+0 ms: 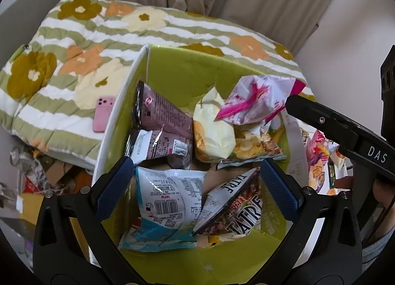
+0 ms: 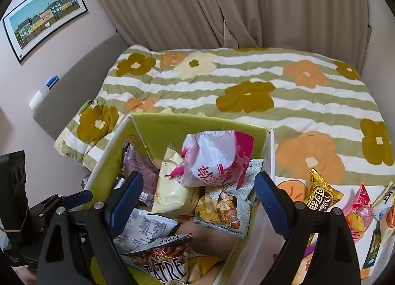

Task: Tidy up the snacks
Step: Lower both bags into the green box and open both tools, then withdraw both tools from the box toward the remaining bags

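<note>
Both hand-held grippers, left (image 1: pixel 195 183) and right (image 2: pixel 198 201), hover wide open and empty above the snack box (image 1: pixel 187 67).

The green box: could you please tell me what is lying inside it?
The green box holds loose snack packets: a pink-and-white bag on top, a pale yellow pack, a purple pouch, a white-and-blue packet. Whatever lies beneath them is covered.

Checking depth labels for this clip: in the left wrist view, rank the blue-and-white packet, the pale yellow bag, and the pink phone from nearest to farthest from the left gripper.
1. Blue-and-white packet, between the left gripper fingers.
2. Pale yellow bag, mid-box, ahead.
3. Pink phone, outside the box, on the bedspread, far left.
</note>
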The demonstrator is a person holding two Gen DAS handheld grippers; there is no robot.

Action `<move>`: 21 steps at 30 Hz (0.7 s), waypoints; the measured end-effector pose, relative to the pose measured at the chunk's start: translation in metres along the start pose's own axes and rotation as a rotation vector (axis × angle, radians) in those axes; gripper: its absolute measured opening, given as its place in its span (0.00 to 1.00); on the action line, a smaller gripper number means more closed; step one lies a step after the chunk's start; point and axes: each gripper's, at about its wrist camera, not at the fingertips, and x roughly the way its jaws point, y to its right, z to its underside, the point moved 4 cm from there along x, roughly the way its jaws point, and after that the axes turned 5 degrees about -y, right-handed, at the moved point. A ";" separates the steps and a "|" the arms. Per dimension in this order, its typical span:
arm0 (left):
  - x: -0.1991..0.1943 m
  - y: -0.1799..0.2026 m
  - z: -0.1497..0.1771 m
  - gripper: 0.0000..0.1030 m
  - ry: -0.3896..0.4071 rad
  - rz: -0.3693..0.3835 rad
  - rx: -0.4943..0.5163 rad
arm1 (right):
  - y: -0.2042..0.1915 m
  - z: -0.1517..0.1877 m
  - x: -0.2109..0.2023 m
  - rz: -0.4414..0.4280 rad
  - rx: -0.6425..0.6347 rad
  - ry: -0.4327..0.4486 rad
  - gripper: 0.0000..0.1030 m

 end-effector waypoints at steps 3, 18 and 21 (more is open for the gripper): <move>-0.010 0.003 0.000 0.99 0.021 0.003 0.010 | -0.002 0.002 -0.010 0.002 0.007 0.019 0.87; -0.047 0.047 0.003 0.99 0.068 0.077 0.113 | 0.001 0.022 -0.069 0.042 0.054 0.073 0.87; -0.048 0.063 0.007 0.99 0.067 0.094 0.129 | 0.011 0.028 -0.089 0.068 0.056 0.105 0.87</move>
